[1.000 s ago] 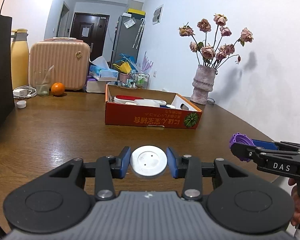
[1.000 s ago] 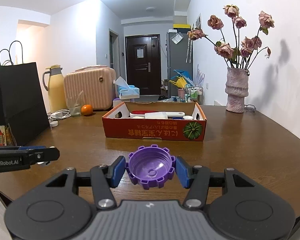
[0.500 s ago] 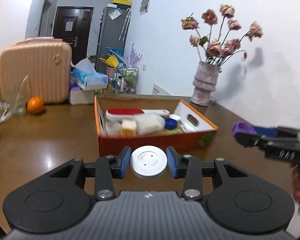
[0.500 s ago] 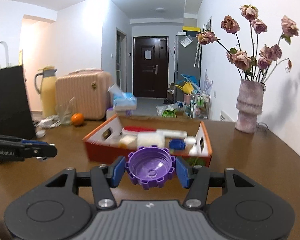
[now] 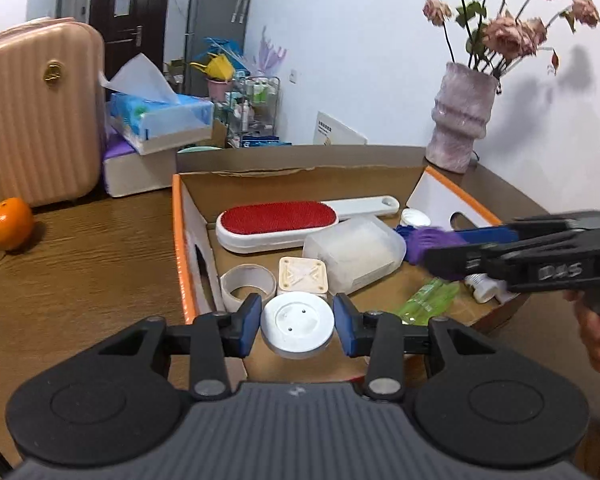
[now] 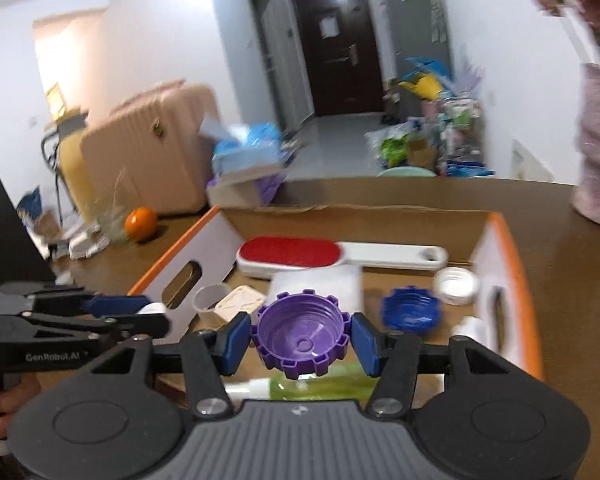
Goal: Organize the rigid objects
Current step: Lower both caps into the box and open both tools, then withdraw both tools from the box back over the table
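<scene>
brush (image 5: 276, 220) in box (image 5: 180, 240), vase (image 5: 460, 120) behind

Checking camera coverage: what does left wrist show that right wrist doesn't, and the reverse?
Left wrist only: the white disc face-on in the left gripper, and the vase's flowers.
Right wrist only: the purple cap face-on in the right gripper, a black bag and a yellow jug.
Both: the box, red brush, tape roll, orange and suitcase.

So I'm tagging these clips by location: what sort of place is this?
Most likely a lived-in home, a dining table by an entry hallway. A dark front door closes the corridor, a pink suitcase and tissue box sit on the wooden table, and a vase of dried roses stands by the wall.
</scene>
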### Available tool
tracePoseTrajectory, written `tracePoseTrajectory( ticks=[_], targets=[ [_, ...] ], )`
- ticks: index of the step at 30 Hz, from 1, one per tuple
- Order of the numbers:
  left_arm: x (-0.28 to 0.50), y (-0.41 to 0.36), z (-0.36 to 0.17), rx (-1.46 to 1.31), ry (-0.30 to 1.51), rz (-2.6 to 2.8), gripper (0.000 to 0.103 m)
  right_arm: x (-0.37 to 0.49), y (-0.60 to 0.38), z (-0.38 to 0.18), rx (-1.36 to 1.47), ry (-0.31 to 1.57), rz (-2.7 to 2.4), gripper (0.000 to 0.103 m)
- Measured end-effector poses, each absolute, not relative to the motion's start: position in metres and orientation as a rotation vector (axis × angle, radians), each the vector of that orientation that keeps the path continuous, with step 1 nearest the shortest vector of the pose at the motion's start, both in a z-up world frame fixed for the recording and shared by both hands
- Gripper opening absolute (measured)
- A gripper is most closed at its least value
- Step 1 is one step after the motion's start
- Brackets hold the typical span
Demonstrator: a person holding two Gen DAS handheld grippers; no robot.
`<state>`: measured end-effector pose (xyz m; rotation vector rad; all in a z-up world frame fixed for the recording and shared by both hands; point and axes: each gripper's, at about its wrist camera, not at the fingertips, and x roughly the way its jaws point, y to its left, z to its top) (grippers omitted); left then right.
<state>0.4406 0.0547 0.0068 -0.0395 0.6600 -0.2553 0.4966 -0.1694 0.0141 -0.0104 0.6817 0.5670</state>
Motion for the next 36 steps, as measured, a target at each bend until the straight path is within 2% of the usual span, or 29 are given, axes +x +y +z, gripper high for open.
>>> tracePoseTrajectory(
  ticks=[2, 3, 4, 6, 8, 17, 26, 28, 34, 36],
  targets=[
    [0.446, 0.056, 0.001, -0.037, 0.665, -0.263, 0.04, 0.503, -0.153, 0.006, -0.038, 0.699, 0.596, 0.054],
    [0.449, 0.058, -0.001, -0.045, 0.667, -0.262, 0.043, 0.505, -0.146, 0.002, -0.044, 0.708, 0.609, 0.054],
    [0.451, 0.061, -0.003, -0.058, 0.665, -0.269, 0.049, 0.507, -0.141, -0.001, -0.042, 0.715, 0.618, 0.054],
    [0.451, 0.064, -0.003, -0.076, 0.642, -0.308, 0.059, 0.51, -0.138, -0.005, -0.011, 0.719, 0.639, 0.061],
    [0.45, 0.066, -0.001, -0.089, 0.63, -0.318, 0.07, 0.511, -0.14, -0.006, 0.014, 0.712, 0.649, 0.061],
    [0.445, 0.067, 0.011, -0.078, 0.623, -0.302, 0.078, 0.509, -0.16, 0.022, 0.022, 0.641, 0.579, 0.061],
    [0.436, 0.056, 0.029, -0.037, 0.61, -0.243, 0.089, 0.495, -0.191, 0.05, -0.082, 0.676, 0.475, 0.062],
    [0.431, 0.052, 0.035, -0.032, 0.597, -0.225, 0.097, 0.492, -0.2, 0.053, -0.082, 0.69, 0.446, 0.062],
    [0.405, 0.04, 0.063, -0.034, 0.538, -0.159, 0.103, 0.471, -0.224, 0.062, -0.069, 0.696, 0.378, 0.064],
    [0.392, 0.034, 0.071, -0.016, 0.497, -0.14, 0.103, 0.46, -0.232, 0.063, -0.055, 0.681, 0.357, 0.07]
  ],
)
